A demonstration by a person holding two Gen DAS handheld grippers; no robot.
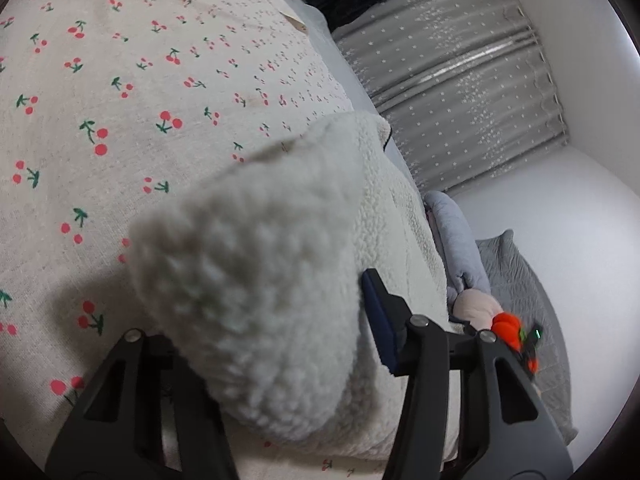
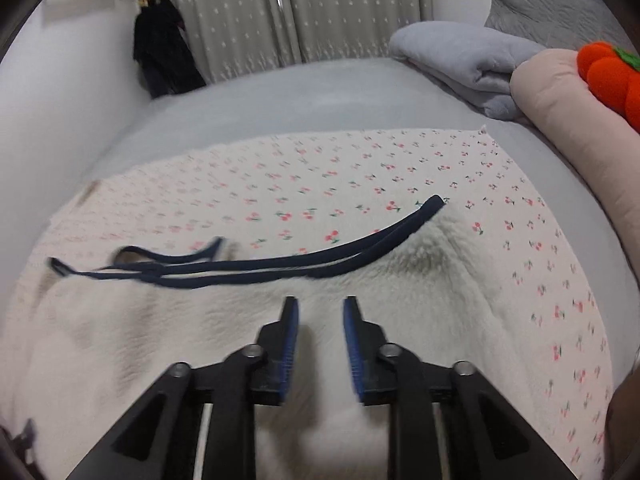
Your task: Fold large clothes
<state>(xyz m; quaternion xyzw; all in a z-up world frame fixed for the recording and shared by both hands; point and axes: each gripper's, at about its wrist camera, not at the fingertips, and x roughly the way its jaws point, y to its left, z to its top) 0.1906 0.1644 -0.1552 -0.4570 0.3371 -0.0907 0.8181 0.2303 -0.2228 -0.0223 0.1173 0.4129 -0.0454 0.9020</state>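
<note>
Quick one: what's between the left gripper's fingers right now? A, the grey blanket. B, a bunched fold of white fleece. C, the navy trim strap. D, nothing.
B: in the left wrist view a thick roll of the white fleece garment fills the left gripper, against its blue pad.

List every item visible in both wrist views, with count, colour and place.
Fluffy white fleece garment with navy trim: one, on the cherry cloth; a bunched part sits between the left claw's fingers.
Cherry-print cream cloth: one, spread on the bed.
Pale grey bedsheet: one, underneath.
Folded grey blanket: one, far right.
Pink plush cushion with orange balls: one, right edge.
Grey quilted pillow: one, behind.
Grey star curtains: back wall.
Black garment: one, hanging left.
Left claw: black, around fleece.
Right claw: black, blue pads, open above fleece.
</note>
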